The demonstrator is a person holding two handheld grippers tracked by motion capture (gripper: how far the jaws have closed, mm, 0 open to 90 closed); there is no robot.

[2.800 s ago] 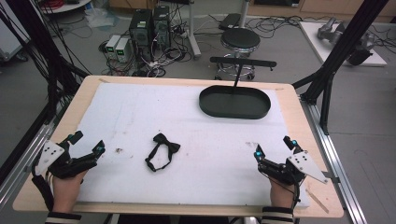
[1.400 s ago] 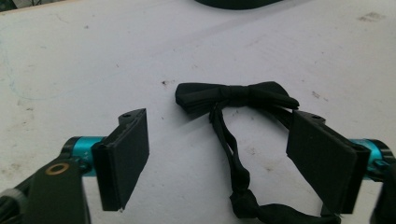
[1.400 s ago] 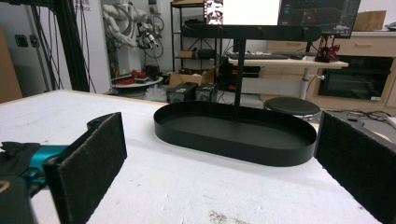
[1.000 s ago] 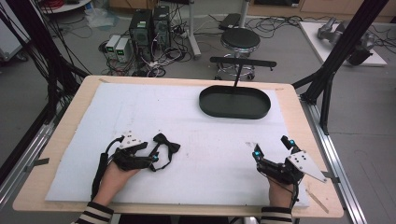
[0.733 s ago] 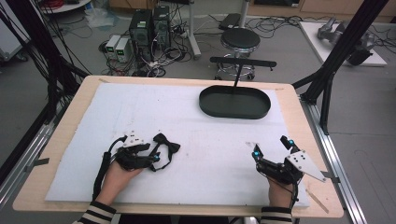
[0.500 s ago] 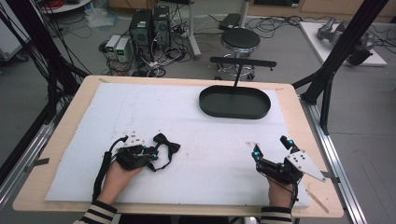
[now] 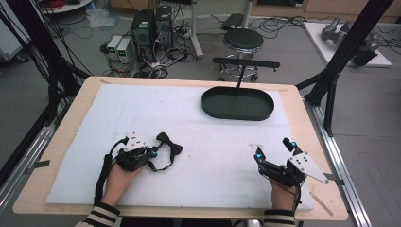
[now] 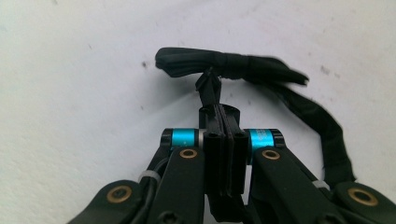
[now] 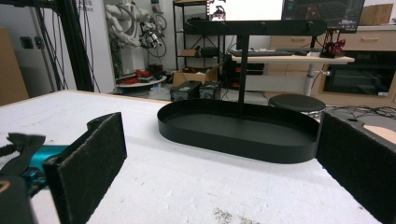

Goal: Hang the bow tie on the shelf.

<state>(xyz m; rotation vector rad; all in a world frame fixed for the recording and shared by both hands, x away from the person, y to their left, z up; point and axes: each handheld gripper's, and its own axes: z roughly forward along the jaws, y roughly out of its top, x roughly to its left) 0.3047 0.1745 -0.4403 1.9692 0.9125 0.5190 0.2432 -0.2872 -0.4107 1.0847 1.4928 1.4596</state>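
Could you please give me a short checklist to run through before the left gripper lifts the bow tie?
1. Left gripper shut on the bow tie: ok, jaws pinch its middle band.
2. Strap free of snags: cannot tell, it loops beside the gripper.
3. Right gripper out of the way: ok, open and apart.
4. Black tray empty: ok.
5. White mat between tie and tray bare: ok.

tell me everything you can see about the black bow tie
The bow tie is black fabric with a pleated bow, a wrapped centre knot and a thin strap looping off one side. It lies flat on the white mat, left of the middle, near the person's edge. The left claw is shut on the strap just below the knot, jaws pressed together. The bow itself rests on the mat; nothing else touches it.
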